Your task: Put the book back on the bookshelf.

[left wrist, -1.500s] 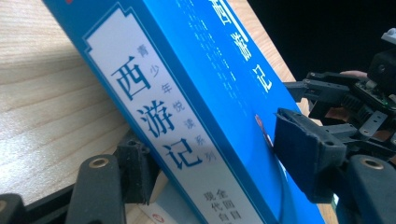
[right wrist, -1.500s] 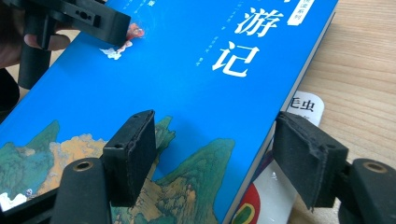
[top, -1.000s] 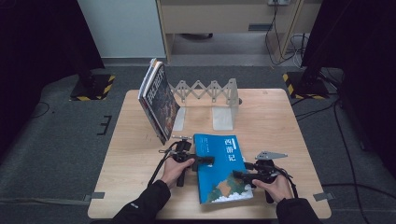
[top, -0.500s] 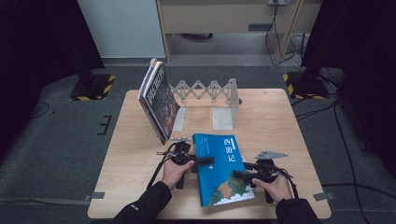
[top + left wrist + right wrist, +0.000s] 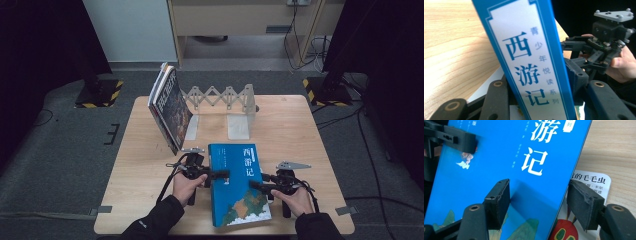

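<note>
Compared with a second ago, the blue book (image 5: 239,182) sits with its left edge lifted off the table (image 5: 140,150). I read that as the start of standing it up for the expanding book rack (image 5: 220,97). My left tongs (image 5: 222,174) have just been closing, their jaws astride the book's spine; the left gripper view doesn't let me tell whether the pads bite. The right tongs (image 5: 255,185) have also been closing, one jaw on the cover, one below the right edge. A thin picture book (image 5: 584,195) lies beneath.
</note>
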